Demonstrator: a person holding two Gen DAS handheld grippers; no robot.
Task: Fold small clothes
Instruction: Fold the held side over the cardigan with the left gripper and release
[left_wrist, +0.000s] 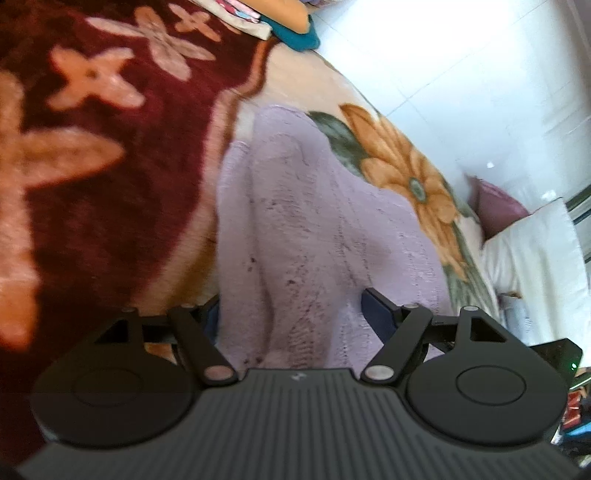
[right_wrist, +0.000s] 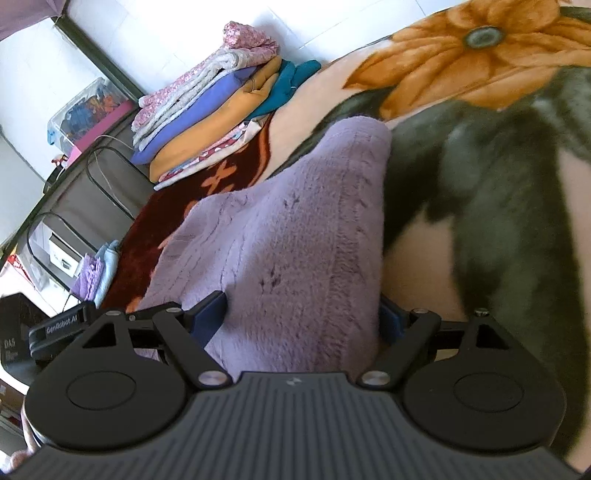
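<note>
A fluffy lilac garment (left_wrist: 317, 229) lies on a floral blanket (left_wrist: 110, 184). In the left wrist view my left gripper (left_wrist: 291, 314) is open, its blue-padded fingers (left_wrist: 376, 314) spread wide on either side of the garment's near edge, the left finger mostly hidden by cloth. In the right wrist view the same lilac garment (right_wrist: 288, 236) fills the middle. My right gripper (right_wrist: 303, 314) is open too, with one finger (right_wrist: 210, 314) lying on the cloth and the other at the garment's right edge.
A stack of folded clothes (right_wrist: 221, 110) sits at the far end of the blanket (right_wrist: 461, 74). A small lilac and blue folded pile (right_wrist: 99, 269) lies at the blanket's left edge. A white pillow (left_wrist: 535, 251) and white tiled floor (left_wrist: 461, 74) lie beyond.
</note>
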